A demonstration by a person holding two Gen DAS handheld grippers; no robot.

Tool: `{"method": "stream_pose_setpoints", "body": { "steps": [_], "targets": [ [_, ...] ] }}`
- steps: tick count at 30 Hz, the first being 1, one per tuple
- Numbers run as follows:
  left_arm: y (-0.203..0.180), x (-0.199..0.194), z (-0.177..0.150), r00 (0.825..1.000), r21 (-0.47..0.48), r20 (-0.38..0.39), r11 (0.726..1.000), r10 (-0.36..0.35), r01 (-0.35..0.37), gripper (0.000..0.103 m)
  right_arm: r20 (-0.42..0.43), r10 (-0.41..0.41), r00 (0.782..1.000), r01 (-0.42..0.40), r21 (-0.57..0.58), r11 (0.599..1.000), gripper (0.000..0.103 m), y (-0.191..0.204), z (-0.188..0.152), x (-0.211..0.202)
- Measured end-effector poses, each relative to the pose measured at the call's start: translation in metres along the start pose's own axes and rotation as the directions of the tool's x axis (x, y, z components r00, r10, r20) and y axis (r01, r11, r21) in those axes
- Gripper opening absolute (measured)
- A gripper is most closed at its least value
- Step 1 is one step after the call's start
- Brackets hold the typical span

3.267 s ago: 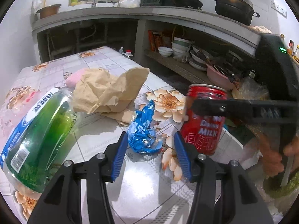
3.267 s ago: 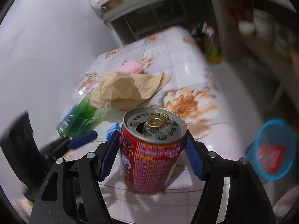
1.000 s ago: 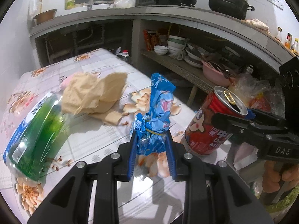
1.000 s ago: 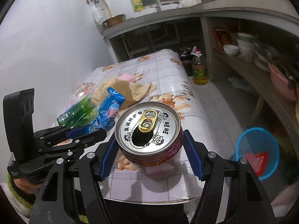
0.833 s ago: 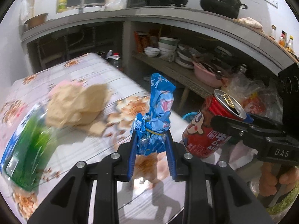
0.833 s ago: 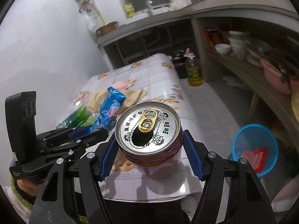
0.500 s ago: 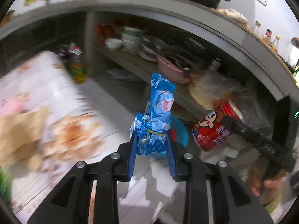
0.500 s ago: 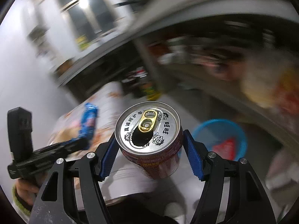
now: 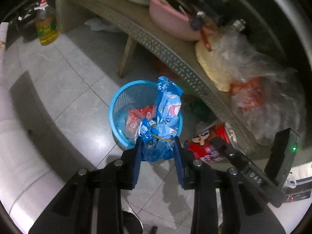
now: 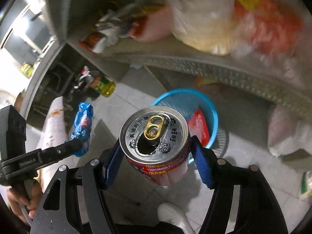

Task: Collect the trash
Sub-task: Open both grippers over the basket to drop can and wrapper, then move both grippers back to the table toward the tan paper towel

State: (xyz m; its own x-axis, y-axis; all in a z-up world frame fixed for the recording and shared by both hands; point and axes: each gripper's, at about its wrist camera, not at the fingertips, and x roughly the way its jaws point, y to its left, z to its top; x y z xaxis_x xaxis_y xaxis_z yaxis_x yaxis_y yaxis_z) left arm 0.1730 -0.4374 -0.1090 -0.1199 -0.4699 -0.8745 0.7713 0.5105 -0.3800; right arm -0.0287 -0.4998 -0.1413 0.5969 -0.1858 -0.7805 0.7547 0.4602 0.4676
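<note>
A: Since the earlier frames both hands have left the desk and swung over the floor; the blue basket (image 9: 117, 105) that sat far off to one side is now right under the claws

B: What is each carrying?

A: The left claw (image 9: 157, 152) is pinching the crumpled blue wrapper (image 9: 165, 117), pads pressed into its lower bunch, the rest sticking up over the basket's mouth. The right claw (image 10: 156, 158) is clamped on the red can (image 10: 156, 136), jaws spread wide because the can is wide, its opened top facing the camera

B: Why hold them there rather than lower?

A: Probably so each piece falls straight in. The wrapper looks to be over the opening already; the can seems nearer the basket's front rim, so it may need a little more reach

B: Anything in the basket?

A: A red packet (image 9: 136, 117) lies at the bottom. The basket stands on the tiled floor (image 9: 68, 78) beside a low shelf (image 9: 175, 58), with a bottle of oil (image 9: 46, 27) further off
</note>
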Motion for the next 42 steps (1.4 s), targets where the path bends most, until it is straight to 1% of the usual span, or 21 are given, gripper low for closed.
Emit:
{"method": "stream_pose_setpoints", "body": {
  "steps": [1, 4, 6, 8, 11, 15, 17, 20, 22, 24, 26, 30, 33, 35, 38, 41, 42],
  "targets": [
    [-0.002, 0.012, 0.007, 1.0, -0.002, -0.008, 1.0, 0.012, -0.012, 0.034, -0.015, 0.002, 1.0, -0.002, 0.021, 1.0, 0.064, -0.005, 0.004, 0.012],
    [0.0, 0.042, 0.024, 0.998, -0.03, -0.031, 0.998, 0.045, -0.046, 0.057, -0.064, 0.02, 0.998, -0.015, 0.076, 0.997, 0.064, -0.018, 0.014, 0.043],
    [0.003, 0.058, 0.035, 0.997, -0.046, -0.041, 0.997, 0.062, -0.064, 0.058, -0.104, 0.027, 0.994, -0.016, 0.11, 0.994, 0.064, -0.028, 0.017, 0.067],
    [0.01, 0.063, 0.037, 0.997, -0.062, -0.04, 0.995, 0.072, -0.074, 0.061, -0.138, 0.022, 0.99, -0.003, 0.136, 0.991, 0.064, -0.034, 0.018, 0.091],
    [0.014, 0.059, 0.039, 0.997, -0.078, -0.022, 0.994, 0.07, -0.071, 0.061, -0.2, 0.031, 0.979, 0.003, 0.17, 0.985, 0.064, -0.038, 0.02, 0.126],
    [0.016, 0.04, 0.033, 0.998, -0.072, 0.001, 0.996, 0.061, -0.061, 0.061, -0.266, 0.011, 0.964, 0.033, 0.158, 0.987, 0.068, -0.037, 0.017, 0.163],
    [0.015, 0.027, 0.03, 0.998, -0.06, 0.017, 0.996, 0.062, -0.061, 0.061, -0.29, 0.008, 0.957, 0.038, 0.151, 0.988, 0.068, -0.037, 0.014, 0.174],
    [0.014, -0.004, 0.024, 0.997, -0.045, 0.063, 0.998, 0.055, -0.052, 0.061, -0.314, -0.003, 0.95, 0.051, 0.144, 0.988, 0.069, -0.04, 0.011, 0.181],
    [0.013, -0.024, 0.02, 0.994, -0.045, 0.099, 0.998, 0.045, -0.041, 0.061, -0.312, -0.009, 0.95, 0.054, 0.135, 0.989, 0.069, -0.038, 0.011, 0.178],
    [0.014, -0.048, 0.015, 0.99, -0.045, 0.138, 0.999, 0.034, -0.028, 0.061, -0.302, 0.005, 0.953, 0.038, 0.135, 0.99, 0.069, -0.038, 0.01, 0.169],
    [0.015, -0.068, 0.007, 0.985, -0.043, 0.168, 0.999, 0.028, -0.021, 0.062, -0.287, 0.01, 0.958, 0.026, 0.122, 0.992, 0.069, -0.038, 0.007, 0.154],
    [0.018, -0.105, -0.018, 0.978, -0.033, 0.208, 0.999, 0.009, -0.002, 0.064, -0.24, 0.009, 0.971, 0.01, 0.078, 0.997, 0.071, -0.032, -0.003, 0.111],
    [0.021, -0.136, -0.045, 0.968, -0.007, 0.251, 1.0, 0.003, -0.001, 0.067, -0.206, 0.018, 0.978, -0.012, 0.027, 1.0, 0.073, -0.02, -0.016, 0.076],
    [0.025, -0.152, -0.061, 0.961, -0.001, 0.278, 1.0, 0.007, -0.007, 0.07, -0.176, 0.028, 0.984, -0.032, -0.016, 0.999, 0.079, -0.007, -0.023, 0.053],
    [0.037, -0.183, -0.097, 0.941, -0.005, 0.338, 0.999, 0.034, -0.034, 0.074, -0.15, 0.055, 0.987, -0.068, -0.087, 0.994, 0.083, 0.014, -0.031, 0.025],
    [0.049, -0.204, -0.127, 0.922, -0.025, 0.381, 0.998, 0.065, -0.06, 0.076, -0.131, 0.064, 0.989, -0.089, -0.194, 0.977, 0.083, 0.043, -0.03, 0.002],
    [0.057, -0.213, -0.14, 0.913, -0.038, 0.399, 0.996, 0.086, -0.077, 0.076, -0.122, 0.075, 0.99, -0.101, -0.221, 0.97, 0.083, 0.052, -0.028, -0.006]
  ]
}}
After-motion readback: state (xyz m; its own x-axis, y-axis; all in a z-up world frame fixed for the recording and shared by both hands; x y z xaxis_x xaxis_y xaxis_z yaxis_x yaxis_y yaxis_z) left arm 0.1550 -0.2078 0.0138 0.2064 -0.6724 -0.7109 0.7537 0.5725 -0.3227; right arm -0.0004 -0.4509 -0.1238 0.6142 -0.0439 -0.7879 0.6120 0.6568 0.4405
